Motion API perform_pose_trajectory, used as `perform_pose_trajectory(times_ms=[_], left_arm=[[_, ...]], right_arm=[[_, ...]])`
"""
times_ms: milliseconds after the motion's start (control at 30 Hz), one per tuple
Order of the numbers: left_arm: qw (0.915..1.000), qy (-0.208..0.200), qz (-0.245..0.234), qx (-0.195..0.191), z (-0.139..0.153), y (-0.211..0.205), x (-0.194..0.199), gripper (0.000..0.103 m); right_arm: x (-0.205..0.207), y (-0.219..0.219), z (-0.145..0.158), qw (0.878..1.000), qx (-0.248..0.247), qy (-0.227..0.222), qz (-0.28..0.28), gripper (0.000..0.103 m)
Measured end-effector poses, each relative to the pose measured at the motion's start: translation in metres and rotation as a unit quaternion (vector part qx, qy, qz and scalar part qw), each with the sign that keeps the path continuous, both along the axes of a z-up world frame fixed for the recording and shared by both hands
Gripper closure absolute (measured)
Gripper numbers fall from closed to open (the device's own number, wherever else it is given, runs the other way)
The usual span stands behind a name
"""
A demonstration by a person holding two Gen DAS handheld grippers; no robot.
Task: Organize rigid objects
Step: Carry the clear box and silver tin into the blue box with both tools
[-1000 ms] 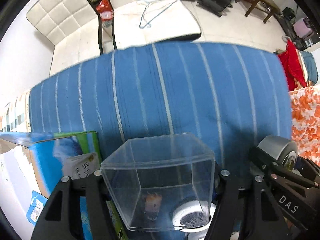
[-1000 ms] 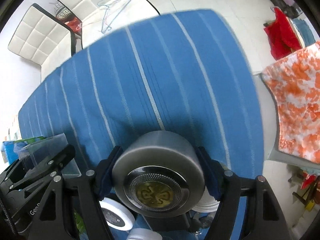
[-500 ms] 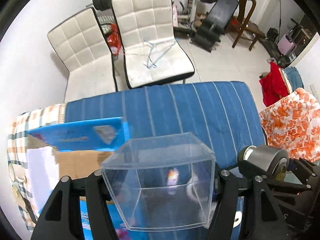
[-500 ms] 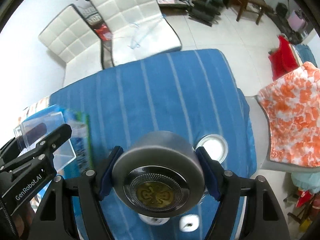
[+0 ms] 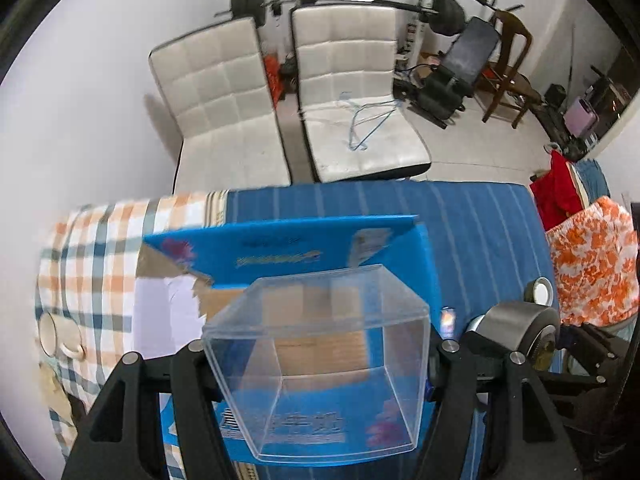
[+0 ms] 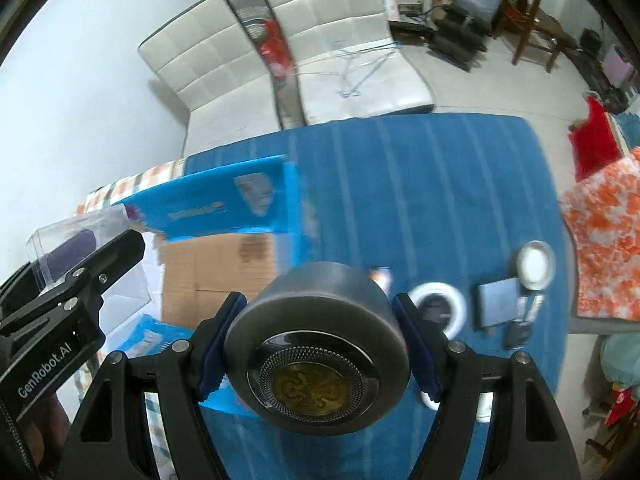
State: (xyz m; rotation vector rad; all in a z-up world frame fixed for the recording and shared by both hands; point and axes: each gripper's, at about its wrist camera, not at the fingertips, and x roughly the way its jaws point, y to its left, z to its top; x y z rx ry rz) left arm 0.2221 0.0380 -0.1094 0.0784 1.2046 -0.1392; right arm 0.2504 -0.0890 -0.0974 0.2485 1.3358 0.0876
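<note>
My left gripper is shut on a clear plastic box and holds it above an open blue cardboard box. My right gripper is shut on a grey metal cylinder with a mesh and gold end face, held high over the blue striped cloth. The cylinder also shows in the left wrist view, and the clear box in the right wrist view. The open cardboard box lies left of the cylinder.
On the cloth at the right lie a white ring-shaped disc, a dark flat case, a round tin and small dark items. A checked cloth with a mug is at left. White chairs stand behind.
Both grippers have risen and pulled back with their objects. The table now looks far below, and the left gripper has moved over the open cardboard box.
</note>
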Motion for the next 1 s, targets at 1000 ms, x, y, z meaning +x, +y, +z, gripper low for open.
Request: perform_pose_trajectory(times_ms=[1000], left_arm=[[0.9755, 0.2, 0.037, -0.083, -0.183, 0.079, 0.075, 0.04]], right_arm=[[0.104, 0.133, -0.171, 0.984, -0.038, 0.085, 0.149, 0.026]])
